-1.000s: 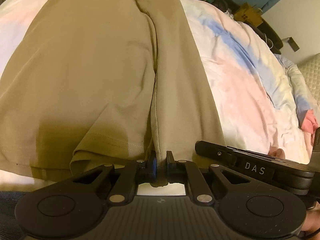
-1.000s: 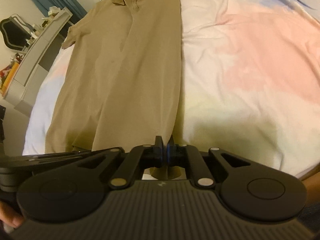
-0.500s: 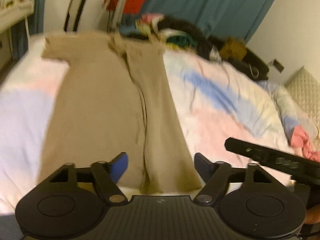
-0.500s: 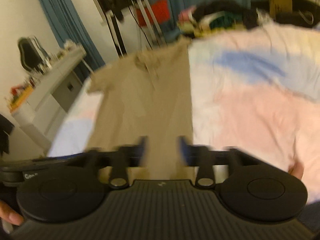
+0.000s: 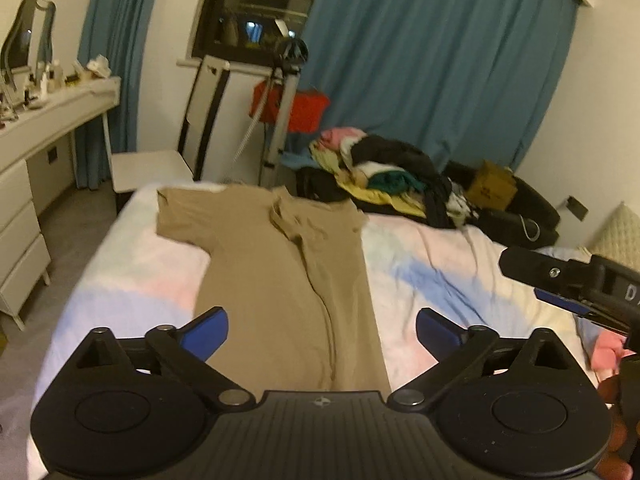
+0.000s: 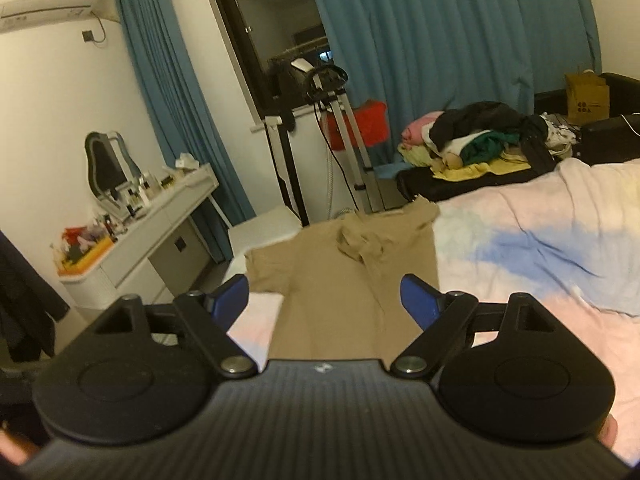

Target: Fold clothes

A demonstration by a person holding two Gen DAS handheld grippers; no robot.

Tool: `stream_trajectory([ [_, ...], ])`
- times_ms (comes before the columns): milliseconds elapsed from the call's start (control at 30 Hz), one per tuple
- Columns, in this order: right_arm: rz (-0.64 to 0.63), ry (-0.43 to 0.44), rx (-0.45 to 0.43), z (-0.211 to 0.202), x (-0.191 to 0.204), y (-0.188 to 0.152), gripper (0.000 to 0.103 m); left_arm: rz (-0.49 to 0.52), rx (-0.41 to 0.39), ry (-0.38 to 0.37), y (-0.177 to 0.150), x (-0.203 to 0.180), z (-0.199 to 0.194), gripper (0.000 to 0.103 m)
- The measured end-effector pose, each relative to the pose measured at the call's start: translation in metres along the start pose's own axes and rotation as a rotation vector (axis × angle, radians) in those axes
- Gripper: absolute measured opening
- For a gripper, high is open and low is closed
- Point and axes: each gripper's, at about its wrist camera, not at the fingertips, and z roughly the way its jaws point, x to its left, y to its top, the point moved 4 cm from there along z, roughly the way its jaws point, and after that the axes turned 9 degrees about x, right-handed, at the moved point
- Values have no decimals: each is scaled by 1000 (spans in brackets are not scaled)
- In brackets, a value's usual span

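Observation:
A tan polo shirt [image 5: 280, 280] lies flat on the bed, its right side folded over the middle and its left sleeve spread out. The same shirt [image 6: 344, 280] shows in the right wrist view, collar toward the far end of the bed. My left gripper [image 5: 322, 330] hangs above the shirt's near hem; its jaws are still opening and hold nothing. My right gripper [image 6: 324, 296] is also raised over the shirt, its jaws opening, with nothing between the blue pads. The right gripper [image 5: 560, 288] juts into the left wrist view at the right.
The bed [image 5: 440, 280] has a pastel tie-dye cover. A heap of clothes [image 5: 392, 168] lies past its far right end. A white dresser [image 5: 36, 152] stands at the left, a chair [image 5: 160, 160] and a tripod [image 5: 280, 120] beyond the bed's end.
Both grippers let go of the shirt's hem, opened wide and rose well above the bed. The views tilted up from the cloth to the whole room.

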Motion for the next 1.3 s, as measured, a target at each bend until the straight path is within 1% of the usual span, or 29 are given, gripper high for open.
stream_trajectory([
  [100,-13,-9,-24,10,8,10,84,-39,-3,-8,20,14,11,102],
  [167,-13,-15,-42,20,11,9,84,-88,-17,-29,27,32,37,102],
  [233,-16,-5,-55,30,12,2,84,-136,-37,-47,32,52,63,102],
  [300,-17,5,-67,42,11,-7,84,-193,-37,-55,32,75,97,102],
  [400,-16,-1,-70,71,-1,-18,84,-316,-6,-62,29,114,153,102],
  [500,-34,-26,-79,105,-21,-30,84,-453,19,-64,25,153,210,101],
  [600,-60,-52,-103,138,-46,-46,84,-572,22,-67,20,188,263,99],
  [667,-68,-58,-102,161,-64,-56,84,-643,22,-67,17,211,297,97],
  [733,-68,-40,-93,180,-76,-61,84,-664,-14,-57,20,228,325,96],
  [833,-78,-23,-76,208,-96,-68,84,-666,-127,-54,32,244,353,97],
  [933,-53,13,-31,234,-111,-70,84,-629,-221,-54,55,249,372,97],
  [1000,-33,13,-15,250,-120,-69,84,-614,-268,-26,71,254,388,97],
  [1100,1,10,4,272,-133,-66,84,-616,-314,16,93,265,413,96],
  [1133,15,7,9,277,-136,-65,84,-614,-328,31,101,268,421,94],
  [1167,30,5,14,283,-140,-64,84,-615,-338,44,110,271,428,92],
  [1233,68,8,22,292,-149,-61,84,-624,-345,67,127,279,440,76],
  [1267,86,10,26,296,-153,-60,84,-628,-349,79,136,283,446,73],
  [1300,97,9,27,299,-157,-58,84,-630,-351,95,144,288,453,63],
])
